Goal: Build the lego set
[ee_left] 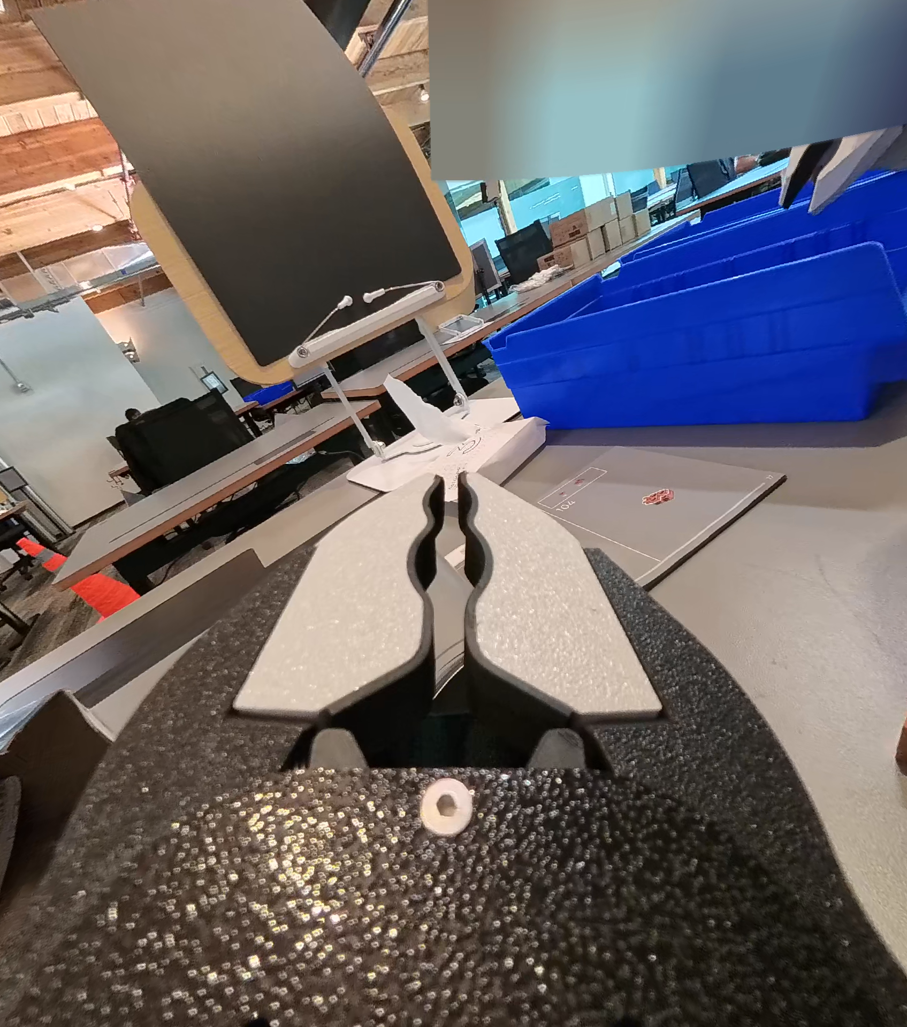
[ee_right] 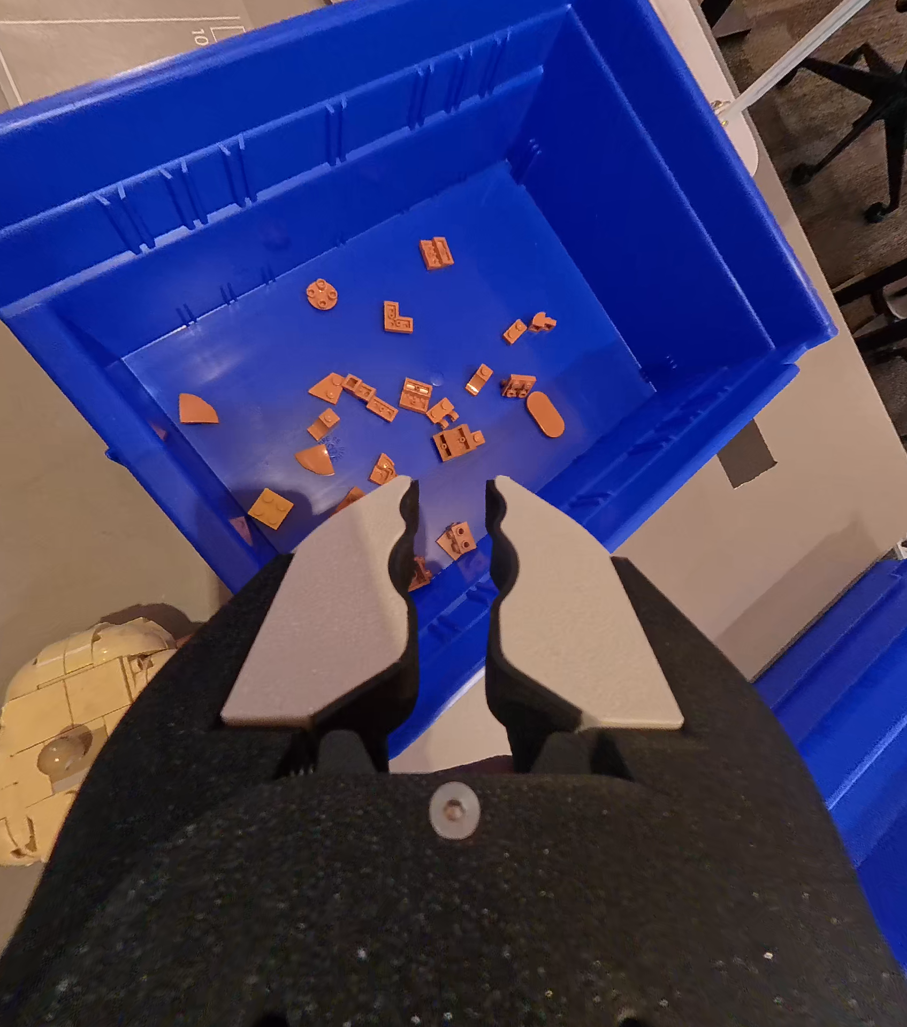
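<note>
Evidently the right claw [ee_right: 451, 489] hovers apart and empty over a blue bin [ee_right: 284, 166] of loose orange bricks [ee_right: 456, 442], well placed for choosing among them. The left claw [ee_left: 452, 489], nearly together with nothing visibly gripped, rests low over the tabletop [ee_left: 801, 639] near an open instruction booklet [ee_left: 679, 517] and a tablet stand [ee_left: 295, 183].

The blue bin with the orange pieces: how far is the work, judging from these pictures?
Partly done: a tan brick model stands built beside the blue bin. The right gripper hangs open over the orange pieces, holding nothing. The left gripper is nearly closed. Many pieces remain.
</note>
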Action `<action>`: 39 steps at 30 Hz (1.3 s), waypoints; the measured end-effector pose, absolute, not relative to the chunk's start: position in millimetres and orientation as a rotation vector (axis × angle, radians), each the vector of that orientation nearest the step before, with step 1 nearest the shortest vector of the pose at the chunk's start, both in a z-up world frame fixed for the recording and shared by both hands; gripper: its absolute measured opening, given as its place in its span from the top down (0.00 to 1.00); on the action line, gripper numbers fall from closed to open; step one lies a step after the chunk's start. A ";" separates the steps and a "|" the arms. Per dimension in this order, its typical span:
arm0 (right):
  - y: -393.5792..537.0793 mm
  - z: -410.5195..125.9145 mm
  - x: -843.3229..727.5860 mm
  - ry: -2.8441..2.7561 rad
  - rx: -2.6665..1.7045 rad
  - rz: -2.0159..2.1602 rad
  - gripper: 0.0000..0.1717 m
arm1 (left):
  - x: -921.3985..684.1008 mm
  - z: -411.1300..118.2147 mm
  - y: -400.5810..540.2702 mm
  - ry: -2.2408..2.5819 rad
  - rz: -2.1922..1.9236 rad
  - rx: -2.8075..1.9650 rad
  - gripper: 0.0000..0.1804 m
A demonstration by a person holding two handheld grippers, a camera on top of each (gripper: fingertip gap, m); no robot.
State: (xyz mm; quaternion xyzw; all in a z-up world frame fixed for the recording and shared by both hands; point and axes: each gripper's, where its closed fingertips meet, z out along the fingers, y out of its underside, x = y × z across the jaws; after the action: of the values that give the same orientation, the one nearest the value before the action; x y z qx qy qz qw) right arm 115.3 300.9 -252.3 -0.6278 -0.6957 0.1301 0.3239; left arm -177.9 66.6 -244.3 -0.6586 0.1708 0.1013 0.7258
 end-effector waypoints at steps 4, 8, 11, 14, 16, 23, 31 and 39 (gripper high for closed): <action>299.5 -254.1 115.4 -1.830 -1.647 0.347 0.87 | -178.0 -244.3 66.7 0.375 0.224 -1.454 0.98; 299.0 -255.8 115.0 -1.831 -1.649 0.354 0.87 | -177.8 -244.5 66.9 0.377 0.226 -1.456 0.98; 298.8 -257.4 114.7 -1.832 -1.650 0.356 0.87 | -177.7 -244.4 66.8 0.377 0.226 -1.455 0.98; 298.5 -258.4 114.3 -1.831 -1.651 0.362 0.87 | -177.6 -244.5 67.0 0.378 0.227 -1.456 0.98; 298.5 -259.3 114.4 -1.836 -1.653 0.358 0.87 | -177.6 -244.6 67.1 0.378 0.228 -1.457 0.98; 297.2 -260.5 113.7 -1.837 -1.652 0.358 0.87 | -177.6 -244.7 67.1 0.379 0.229 -1.457 0.98; 298.6 -261.7 112.4 -1.833 -1.657 0.353 0.87 | -177.5 -244.6 67.1 0.379 0.231 -1.457 0.98; 299.8 -265.0 110.9 -1.880 -1.630 0.296 0.87 | -177.7 -244.9 67.4 0.379 0.234 -1.458 0.98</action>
State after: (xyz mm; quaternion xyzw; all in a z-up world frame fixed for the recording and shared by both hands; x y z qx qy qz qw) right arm 110.9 299.8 -265.0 -0.6178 -0.7126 0.1123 0.3128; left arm -177.7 67.4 -244.9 -0.6604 0.1717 0.1058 0.7233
